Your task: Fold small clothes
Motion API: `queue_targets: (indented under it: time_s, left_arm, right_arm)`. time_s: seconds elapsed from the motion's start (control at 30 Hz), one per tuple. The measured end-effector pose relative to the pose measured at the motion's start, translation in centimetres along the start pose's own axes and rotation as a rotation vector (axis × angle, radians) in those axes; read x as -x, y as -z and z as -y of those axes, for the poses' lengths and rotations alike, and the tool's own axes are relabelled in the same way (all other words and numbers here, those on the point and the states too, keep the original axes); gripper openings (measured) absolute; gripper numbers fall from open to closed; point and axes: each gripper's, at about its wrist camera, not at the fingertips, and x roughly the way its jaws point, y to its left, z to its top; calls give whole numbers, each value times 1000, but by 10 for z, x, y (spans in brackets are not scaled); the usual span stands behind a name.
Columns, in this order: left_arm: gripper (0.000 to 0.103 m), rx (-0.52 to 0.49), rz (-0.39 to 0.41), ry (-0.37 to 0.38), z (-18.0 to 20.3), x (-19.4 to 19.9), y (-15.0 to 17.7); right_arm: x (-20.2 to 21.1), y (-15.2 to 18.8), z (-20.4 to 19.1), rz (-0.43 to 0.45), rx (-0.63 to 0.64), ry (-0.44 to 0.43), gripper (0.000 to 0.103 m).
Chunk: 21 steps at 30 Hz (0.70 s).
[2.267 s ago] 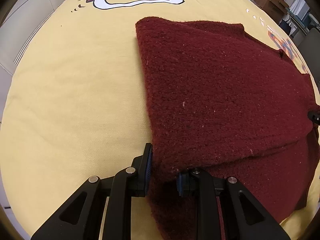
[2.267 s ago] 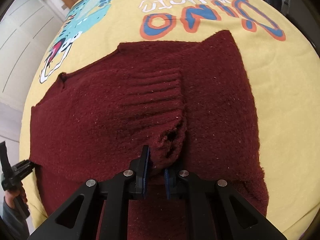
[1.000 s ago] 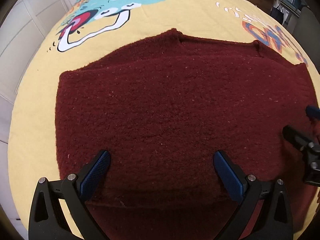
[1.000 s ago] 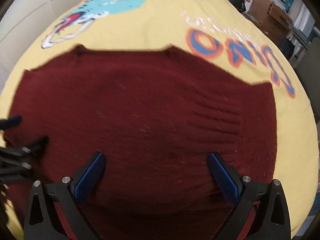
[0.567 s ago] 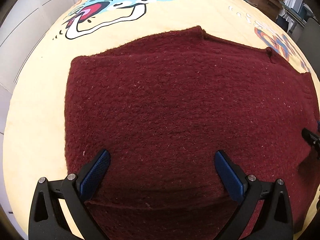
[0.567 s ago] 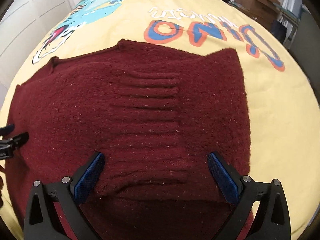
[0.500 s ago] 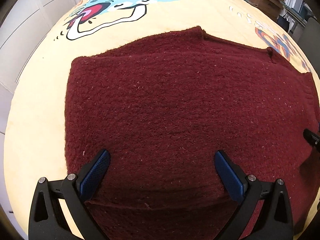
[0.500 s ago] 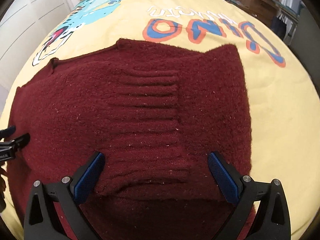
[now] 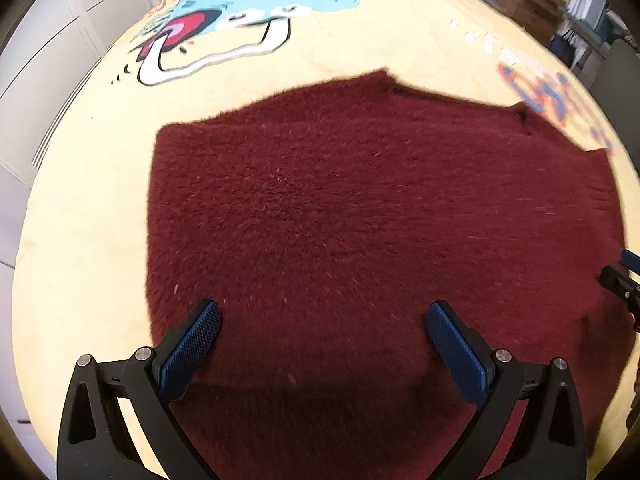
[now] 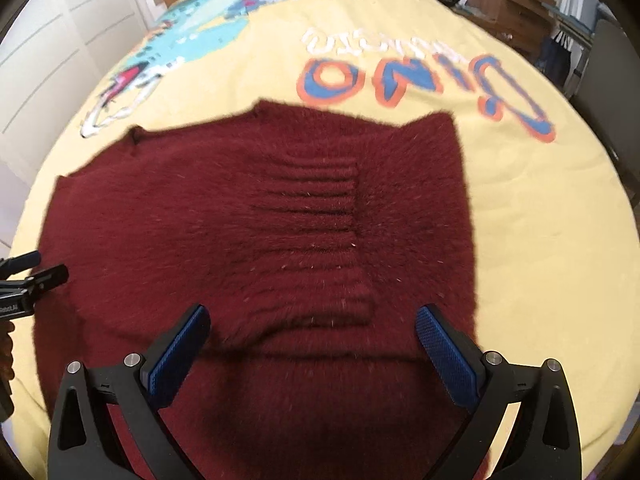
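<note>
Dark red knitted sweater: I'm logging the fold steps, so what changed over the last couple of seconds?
Both grippers let go: the left gripper and right gripper, earlier pinched on the dark red knitted sweater, now stand open above it. The folded-over layer now lies flat. The sweater stays on the yellow printed bedspread.

Yellow dinosaur-print bedspread, white cupboard doors beside.

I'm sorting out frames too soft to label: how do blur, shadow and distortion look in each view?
Left wrist view: the sweater knit and the bedspread print are smeared by motion blur; the left gripper stays sharp, with shadow on the cloth beneath it. Right wrist view: the knit streaks outward, the right gripper is crisp and shades the near hem. Both: fisheye bulge, dark corners.
</note>
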Motion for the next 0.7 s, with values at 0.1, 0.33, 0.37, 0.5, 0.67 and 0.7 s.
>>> queue_targets:
  time_s: [0.1, 0.33, 0.37, 0.5, 0.67, 0.7]
  left_arm:
    - [102, 1, 29, 1, 0, 21, 10]
    - [102, 17, 39, 19, 0, 64, 59]
    - [102, 17, 35, 19, 0, 67, 66]
    - [102, 32, 14, 19, -3, 80, 96]
    - [102, 50, -4, -8, -8, 90, 126]
    - [102, 54, -10, -9, -9, 91, 134]
  right_arm:
    - [27, 9, 0, 36, 19, 13, 103]
    - [72, 43, 10, 92, -2, 47, 103]
    - [75, 48, 12, 91, -6, 51, 103]
    - [89, 80, 24, 81, -31, 68, 103]
    - [96, 111, 35, 54, -57, 82, 103]
    - [95, 118, 38, 36, -67, 75, 103]
